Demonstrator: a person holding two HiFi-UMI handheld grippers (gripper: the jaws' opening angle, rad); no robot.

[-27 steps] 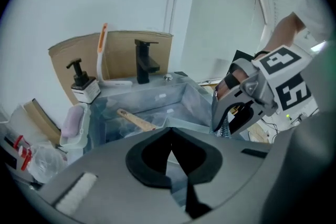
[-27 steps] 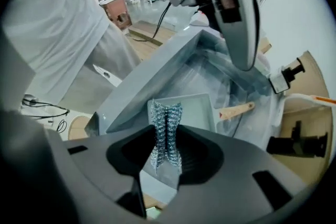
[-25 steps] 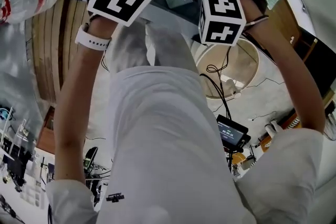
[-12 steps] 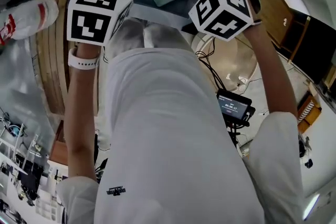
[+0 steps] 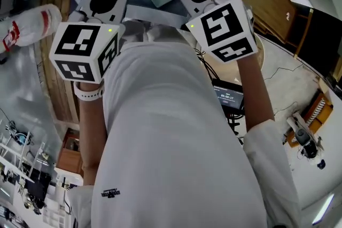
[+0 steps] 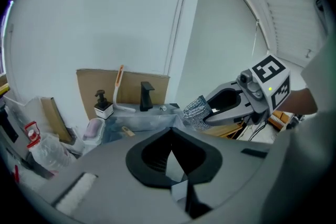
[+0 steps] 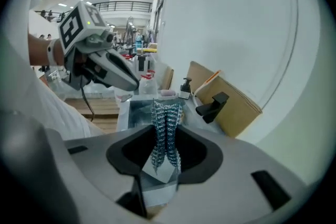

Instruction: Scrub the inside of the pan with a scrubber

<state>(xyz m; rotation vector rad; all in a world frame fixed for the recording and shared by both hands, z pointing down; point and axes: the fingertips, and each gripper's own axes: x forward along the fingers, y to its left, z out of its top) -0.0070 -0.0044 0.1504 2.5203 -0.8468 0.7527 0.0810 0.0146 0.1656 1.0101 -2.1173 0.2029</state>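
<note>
Head view looks down our shirt (image 5: pixel 171 131) at both tools, held short of the sink (image 7: pixel 137 112). Our left gripper (image 6: pixel 171 150), toward the sink's left side, is clenched on nothing, its jaws meeting flat. Our right gripper (image 7: pixel 164 150), toward the sink's right side and pointing at the basin, pinches the scrubber (image 7: pixel 166 128), whose metal mesh stands up out of the jaws. By the sink's far edge are a black faucet (image 7: pixel 212 103) and a soap bottle (image 7: pixel 185 89), with cardboard (image 7: pixel 233 108) leaning behind them.
</note>
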